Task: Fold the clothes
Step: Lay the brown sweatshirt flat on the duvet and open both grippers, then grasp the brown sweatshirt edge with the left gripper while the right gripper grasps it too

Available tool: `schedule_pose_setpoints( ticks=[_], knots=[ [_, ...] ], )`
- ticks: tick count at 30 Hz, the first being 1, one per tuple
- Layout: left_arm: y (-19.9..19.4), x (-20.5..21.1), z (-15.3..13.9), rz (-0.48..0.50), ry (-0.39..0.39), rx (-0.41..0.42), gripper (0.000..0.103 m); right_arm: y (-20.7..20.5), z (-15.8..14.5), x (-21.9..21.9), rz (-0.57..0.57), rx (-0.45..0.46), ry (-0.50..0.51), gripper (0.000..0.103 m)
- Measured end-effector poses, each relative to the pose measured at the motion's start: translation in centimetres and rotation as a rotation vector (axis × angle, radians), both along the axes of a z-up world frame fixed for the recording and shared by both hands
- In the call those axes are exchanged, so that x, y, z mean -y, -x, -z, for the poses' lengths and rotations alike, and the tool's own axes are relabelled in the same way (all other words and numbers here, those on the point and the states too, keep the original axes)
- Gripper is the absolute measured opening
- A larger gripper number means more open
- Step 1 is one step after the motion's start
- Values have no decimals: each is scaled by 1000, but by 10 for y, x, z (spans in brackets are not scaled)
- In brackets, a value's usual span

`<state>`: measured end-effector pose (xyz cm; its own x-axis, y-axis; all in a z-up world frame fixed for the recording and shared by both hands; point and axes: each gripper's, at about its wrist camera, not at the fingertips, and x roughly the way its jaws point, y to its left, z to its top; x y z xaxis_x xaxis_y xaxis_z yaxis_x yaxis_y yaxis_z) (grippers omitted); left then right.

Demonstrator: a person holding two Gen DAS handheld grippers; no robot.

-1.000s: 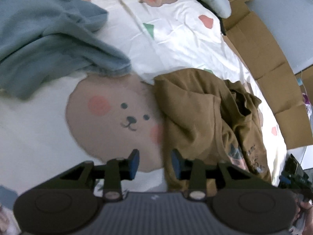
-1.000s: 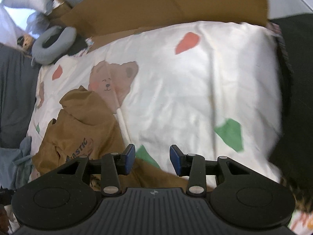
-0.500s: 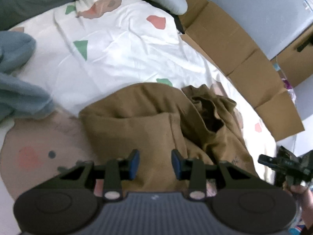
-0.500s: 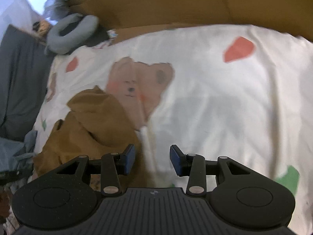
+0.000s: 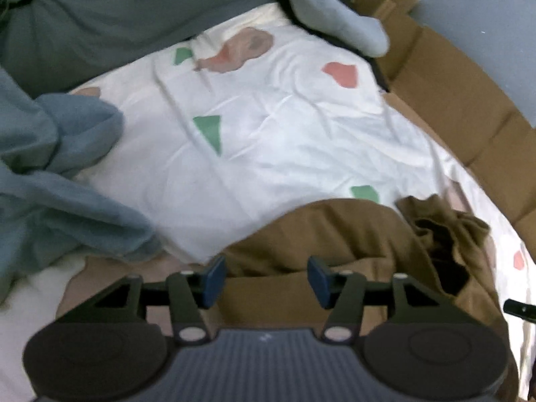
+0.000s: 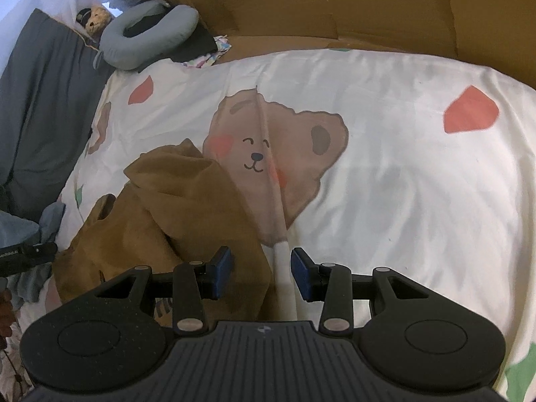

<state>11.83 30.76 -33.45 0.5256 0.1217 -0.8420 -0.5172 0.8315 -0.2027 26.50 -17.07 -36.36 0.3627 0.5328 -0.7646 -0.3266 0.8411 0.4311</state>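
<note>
The bed (image 6: 418,184), under its bear-print sheet, carries the brown garment (image 6: 174,201), crumpled and unfolded, beside a blue garment (image 5: 50,167). Over the last second both wrist views have swung toward the brown one: left gripper (image 5: 264,276) and right gripper (image 6: 259,273) now hover at its edges, jaws released, likely nearing a grasp

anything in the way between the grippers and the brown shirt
Nothing visible. The crumpled brown cotton shirt lies directly under the open left gripper and the open right gripper; the rumpled blue-grey garment sits off to the side.
</note>
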Motion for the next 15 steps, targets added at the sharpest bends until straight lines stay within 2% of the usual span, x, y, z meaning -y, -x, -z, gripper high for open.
schedule_pose_setpoints(
  ticks=[5, 12, 15],
  knots=[
    [-6, -4, 16, -52, -9, -35, 58, -13, 2, -7, -11, 16, 15, 46],
    [-4, -17, 38, -120, 95, -58, 58, -36, -1, -29, -47, 52, 9, 46],
    [0, -22, 43, -141, 156, -41, 55, -46, 2, -44, -86, 58, 17, 47]
  ],
)
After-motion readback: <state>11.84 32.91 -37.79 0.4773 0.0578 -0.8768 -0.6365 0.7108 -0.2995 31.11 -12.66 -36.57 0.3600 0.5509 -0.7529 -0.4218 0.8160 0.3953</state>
